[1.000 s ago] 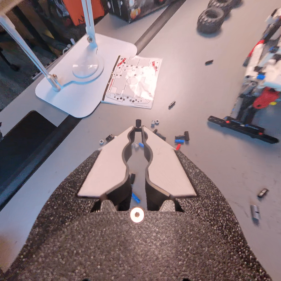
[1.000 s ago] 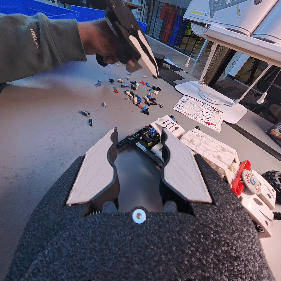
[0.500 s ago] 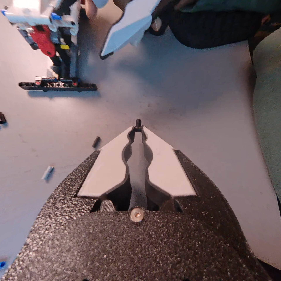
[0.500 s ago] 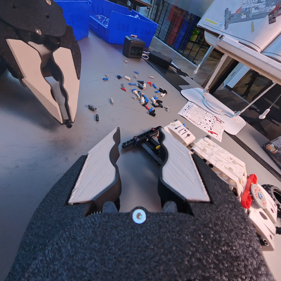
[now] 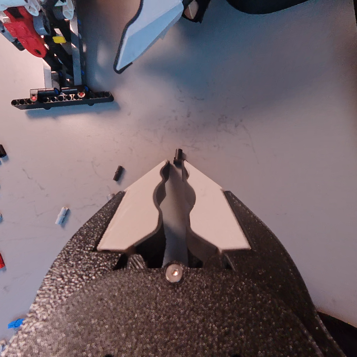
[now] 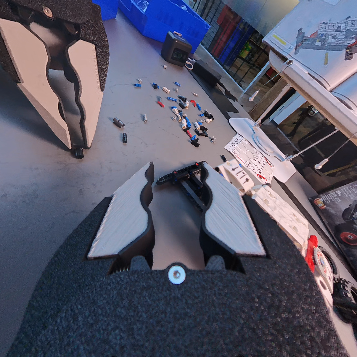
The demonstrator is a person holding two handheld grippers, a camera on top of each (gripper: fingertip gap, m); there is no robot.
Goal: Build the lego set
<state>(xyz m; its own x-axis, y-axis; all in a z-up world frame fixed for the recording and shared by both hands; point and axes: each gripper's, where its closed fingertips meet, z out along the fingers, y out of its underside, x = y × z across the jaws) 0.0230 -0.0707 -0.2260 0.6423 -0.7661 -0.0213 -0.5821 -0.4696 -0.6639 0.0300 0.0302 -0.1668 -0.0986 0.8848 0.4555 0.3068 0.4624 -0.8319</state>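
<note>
My left gripper stands tip-down on the grey table, left of the model; it also shows in the right wrist view. A small black pin stands at its tips, leaning on the right finger, with a thin gap on the other side. The jaws are barely parted. My right gripper is open and empty, just above the black beam at the end of the white, black and red lego vehicle. One of its fingers shows in the left wrist view.
Several loose pins and connectors lie scattered behind the model, with a black pin and a grey connector nearer. A sticker sheet, a white booklet stand, blue bins and a tyre lie around. The black pin is about 5 cm from my left fingertips. It turns up in the right wrist view as well.
My left gripper swung away from the loose parts to the table in front of the model and came down with the pin. Its jaws have parted slightly. The right gripper barely moved.
</note>
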